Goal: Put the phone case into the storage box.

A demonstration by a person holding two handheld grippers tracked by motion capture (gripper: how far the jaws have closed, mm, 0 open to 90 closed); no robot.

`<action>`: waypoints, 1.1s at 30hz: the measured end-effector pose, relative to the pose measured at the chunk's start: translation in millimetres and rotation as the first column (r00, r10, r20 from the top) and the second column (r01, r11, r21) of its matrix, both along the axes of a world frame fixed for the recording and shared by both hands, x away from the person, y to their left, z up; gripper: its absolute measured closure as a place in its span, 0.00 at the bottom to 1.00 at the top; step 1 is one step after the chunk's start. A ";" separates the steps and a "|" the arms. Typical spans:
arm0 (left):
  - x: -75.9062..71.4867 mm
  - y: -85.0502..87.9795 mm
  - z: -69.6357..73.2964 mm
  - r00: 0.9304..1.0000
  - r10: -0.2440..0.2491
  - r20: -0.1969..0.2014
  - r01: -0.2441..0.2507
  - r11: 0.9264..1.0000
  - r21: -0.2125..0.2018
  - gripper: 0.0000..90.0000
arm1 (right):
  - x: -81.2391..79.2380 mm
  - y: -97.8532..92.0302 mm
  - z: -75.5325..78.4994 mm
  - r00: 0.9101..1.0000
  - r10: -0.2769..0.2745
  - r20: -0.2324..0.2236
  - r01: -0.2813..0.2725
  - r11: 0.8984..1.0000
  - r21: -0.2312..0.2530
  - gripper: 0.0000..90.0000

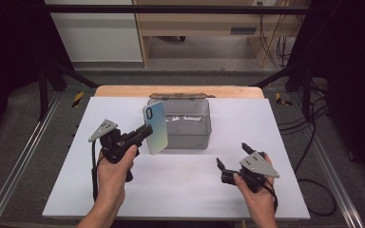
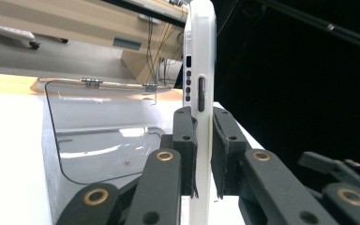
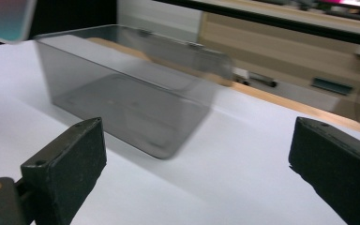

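The left tongs [image 1: 148, 129], held in the person's left hand [image 1: 115, 166], are closed on the lower edge of a phone case [image 1: 155, 127] with a pale blue-to-yellow back, which stands upright in the air just in front of the left wall of a clear grey plastic box [image 1: 186, 124] resting open on the white bench [image 1: 180, 190]; in the left gripper view the case [image 2: 199, 93] is seen edge-on, pinched between the two pads. The right tongs [image 1: 230, 156], in the right hand [image 1: 255, 192], rest near the bench's right front, jaws spread wide and empty, well apart from the box [image 3: 131, 101].
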State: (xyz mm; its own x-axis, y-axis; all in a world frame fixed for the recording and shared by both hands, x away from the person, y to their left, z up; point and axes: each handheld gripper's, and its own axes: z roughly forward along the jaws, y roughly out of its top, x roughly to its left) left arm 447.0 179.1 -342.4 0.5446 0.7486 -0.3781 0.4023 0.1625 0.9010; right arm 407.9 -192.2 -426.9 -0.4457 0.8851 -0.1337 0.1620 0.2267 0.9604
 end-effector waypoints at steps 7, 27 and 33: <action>16.4 -12.3 17.4 1.000 0.005 -0.027 -0.003 0.999 0.051 0.90 | -24.4 -46.9 -10.0 0.993 -0.116 0.007 0.116 0.992 0.051 0.04; 80.0 -33.4 25.1 0.975 0.093 -0.203 -0.066 0.989 0.134 0.90 | -24.5 -47.9 -12.8 0.993 -0.114 0.021 0.114 0.993 0.015 0.05; 92.5 -39.7 23.4 0.966 0.105 -0.236 -0.071 0.986 0.150 0.90 | -24.4 -45.0 -13.1 0.995 -0.102 0.019 0.102 0.995 -0.001 0.05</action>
State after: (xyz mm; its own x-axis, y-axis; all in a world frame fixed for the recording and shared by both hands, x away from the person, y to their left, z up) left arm 539.5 139.4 -319.0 0.3791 0.8438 -0.3798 0.6014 0.0873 0.7942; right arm 383.4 -237.2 -439.9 -0.3507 0.9254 -0.1433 0.1659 0.2120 0.9631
